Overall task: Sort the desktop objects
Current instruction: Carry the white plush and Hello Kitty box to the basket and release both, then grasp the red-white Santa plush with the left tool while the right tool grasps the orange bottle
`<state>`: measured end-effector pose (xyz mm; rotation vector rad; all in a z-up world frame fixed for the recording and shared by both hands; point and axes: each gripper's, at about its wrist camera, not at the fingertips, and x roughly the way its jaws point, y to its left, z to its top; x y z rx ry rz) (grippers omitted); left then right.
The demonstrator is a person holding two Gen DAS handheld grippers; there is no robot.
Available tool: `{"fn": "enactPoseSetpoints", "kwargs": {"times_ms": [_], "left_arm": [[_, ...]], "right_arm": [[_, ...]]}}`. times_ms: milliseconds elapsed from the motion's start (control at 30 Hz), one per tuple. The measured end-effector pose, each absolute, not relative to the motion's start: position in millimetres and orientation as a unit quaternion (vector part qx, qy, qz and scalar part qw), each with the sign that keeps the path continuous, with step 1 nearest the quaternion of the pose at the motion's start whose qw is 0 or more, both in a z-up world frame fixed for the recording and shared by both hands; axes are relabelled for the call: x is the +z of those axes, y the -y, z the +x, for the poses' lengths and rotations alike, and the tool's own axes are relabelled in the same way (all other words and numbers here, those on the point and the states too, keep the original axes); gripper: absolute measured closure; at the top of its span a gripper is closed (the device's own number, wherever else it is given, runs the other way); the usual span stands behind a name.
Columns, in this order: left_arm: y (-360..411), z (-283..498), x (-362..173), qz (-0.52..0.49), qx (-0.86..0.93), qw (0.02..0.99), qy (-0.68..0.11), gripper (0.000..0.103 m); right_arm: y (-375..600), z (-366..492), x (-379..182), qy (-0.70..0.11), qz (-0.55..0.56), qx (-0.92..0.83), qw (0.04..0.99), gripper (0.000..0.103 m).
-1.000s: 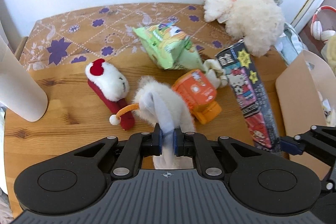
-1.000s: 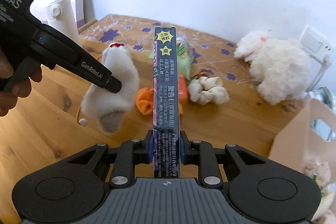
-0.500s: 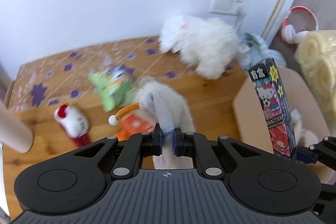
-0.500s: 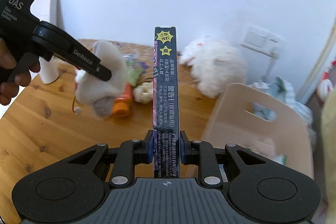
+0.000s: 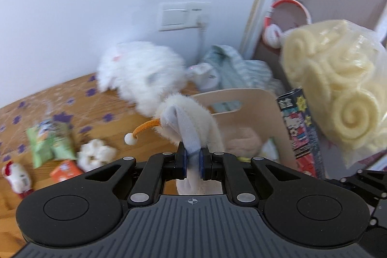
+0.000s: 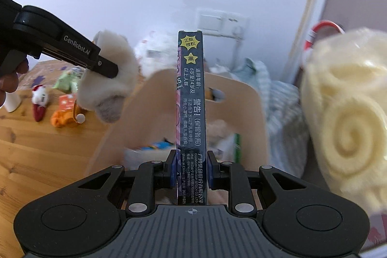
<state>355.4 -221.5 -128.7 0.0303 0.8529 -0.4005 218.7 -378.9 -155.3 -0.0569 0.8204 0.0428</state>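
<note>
Cream-white fur fills the grip of the left hand-held gripper [image 5: 192, 161] — its blue pads are clamped on a grey-white fabric flap of the small plush toy [image 5: 191, 117], which has an orange cord ending in a white bead. The toy hangs in the air in front of the near wall of the beige bin [image 5: 251, 110], whose cut-out handle shows just behind it. In the right wrist view the same toy [image 6: 113, 86] sits left of the bin [image 6: 246, 100] and above the wooden worktop [image 6: 36, 156].

Held upright between the pads of the right hand-held gripper [image 6: 191, 171] is the dark printed carton [image 6: 192, 98], narrow side to the camera, standing over the bin's opening; soft items and packets lie inside the bin, blurred. From the left wrist the carton [image 5: 300, 127] appears at the bin's right edge.

On the worktop [image 5: 116, 134] lie a green snack bag [image 5: 50, 139], a white knotted toy [image 5: 95, 154], an orange pack [image 5: 66, 167] and a red-and-white plush [image 5: 17, 177]. A large fluffy white plush [image 5: 142, 71] rests by the wall — motion-blurred. At right, a clear bag of rolled cream towels [image 5: 338, 88] and red-and-white headphones [image 5: 287, 21].
</note>
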Motion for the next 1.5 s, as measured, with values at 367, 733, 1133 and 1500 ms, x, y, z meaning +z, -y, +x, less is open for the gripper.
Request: {"fn": "enactPoseSetpoints", "kwargs": {"times_ms": [367, 733, 1133, 1500], "left_arm": [[289, 349, -155, 0.06, -0.23, 0.864, -0.445, 0.094], [283, 345, -172, 0.062, -0.238, 0.854, -0.459, 0.086], [249, 341, -161, 0.033, -0.23, 0.865, -0.444, 0.034], [182, 343, -150, 0.007, -0.207, 0.875, -0.439, 0.033]], "right_arm": [[410, 219, -181, -0.439, 0.01, 0.01, 0.898, 0.081], [403, 231, -192, -0.459, 0.004, 0.022, 0.888, 0.072], [389, 233, -178, -0.438, 0.021, 0.005, 0.899, 0.029], [355, 241, -152, -0.403, 0.044, -0.015, 0.914, 0.025]]}}
